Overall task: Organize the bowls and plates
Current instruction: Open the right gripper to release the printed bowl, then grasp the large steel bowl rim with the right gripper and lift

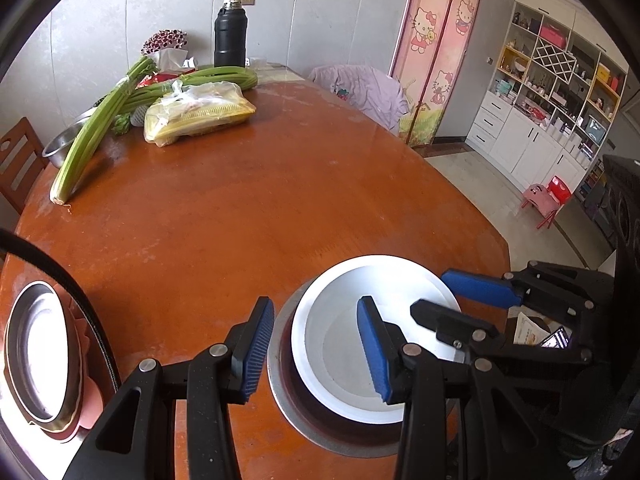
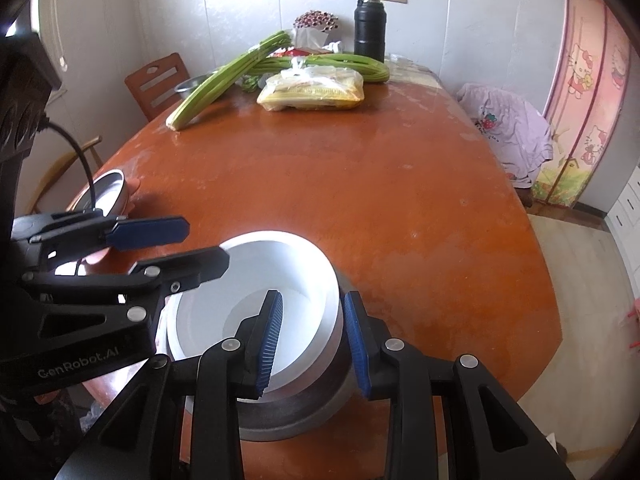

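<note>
A white bowl [image 1: 352, 368] sits inside a steel bowl [image 1: 288, 404] near the front edge of the brown table [image 1: 240, 208]. My left gripper [image 1: 316, 348] is open, its jaws straddling the left rims of both bowls. My right gripper [image 2: 314, 336] is open, its jaws straddling the right rims of the white bowl [image 2: 256, 280] and the steel bowl [image 2: 304, 412]. A steel plate [image 1: 40, 356] lies on a pink plate [image 1: 90, 408] at the left; they also show in the right wrist view [image 2: 108, 192].
Celery [image 1: 100, 128], a bagged food packet [image 1: 200, 114], a steel basin [image 1: 64, 140] and a black flask [image 1: 230, 36] stand at the table's far end. A wooden chair [image 2: 156, 80] is at the left and a chair draped with clothes [image 2: 508, 128] at the right.
</note>
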`<action>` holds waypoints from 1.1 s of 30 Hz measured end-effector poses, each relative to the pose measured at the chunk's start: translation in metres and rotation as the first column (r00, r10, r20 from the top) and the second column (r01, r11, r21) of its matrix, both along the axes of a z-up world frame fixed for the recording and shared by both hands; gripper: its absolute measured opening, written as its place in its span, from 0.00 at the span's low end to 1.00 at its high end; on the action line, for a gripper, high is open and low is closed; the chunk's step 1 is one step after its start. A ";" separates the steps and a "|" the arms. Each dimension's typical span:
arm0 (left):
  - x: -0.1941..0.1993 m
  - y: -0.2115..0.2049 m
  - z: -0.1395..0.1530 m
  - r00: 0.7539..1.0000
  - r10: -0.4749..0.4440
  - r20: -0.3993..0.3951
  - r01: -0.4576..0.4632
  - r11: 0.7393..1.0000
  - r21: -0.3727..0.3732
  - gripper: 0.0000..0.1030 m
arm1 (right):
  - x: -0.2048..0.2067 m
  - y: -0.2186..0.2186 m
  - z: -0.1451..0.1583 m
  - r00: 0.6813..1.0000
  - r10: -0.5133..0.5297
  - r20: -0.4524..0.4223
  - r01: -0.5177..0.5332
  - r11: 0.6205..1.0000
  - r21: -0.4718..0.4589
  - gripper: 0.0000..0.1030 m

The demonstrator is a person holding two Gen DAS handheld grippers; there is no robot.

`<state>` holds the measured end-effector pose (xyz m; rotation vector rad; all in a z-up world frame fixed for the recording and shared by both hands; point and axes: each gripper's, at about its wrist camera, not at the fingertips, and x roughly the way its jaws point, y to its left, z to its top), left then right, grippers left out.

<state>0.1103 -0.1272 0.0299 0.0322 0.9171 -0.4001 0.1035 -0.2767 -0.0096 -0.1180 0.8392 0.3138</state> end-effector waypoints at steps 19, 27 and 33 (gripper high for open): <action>-0.009 0.007 0.008 1.000 0.009 0.020 -0.009 1.000 -0.007 0.45 | -0.006 -0.006 0.015 0.999 -0.037 0.040 0.036 0.999 0.020 0.34; -0.005 0.009 0.002 1.000 0.017 0.004 -0.017 1.000 -0.003 0.48 | 0.000 -0.010 0.006 0.998 -0.060 0.021 0.059 0.998 0.035 0.41; -0.002 0.009 -0.004 1.000 0.016 -0.011 -0.016 1.000 -0.001 0.50 | 0.004 -0.013 0.001 0.996 -0.089 0.023 0.089 0.996 0.021 0.48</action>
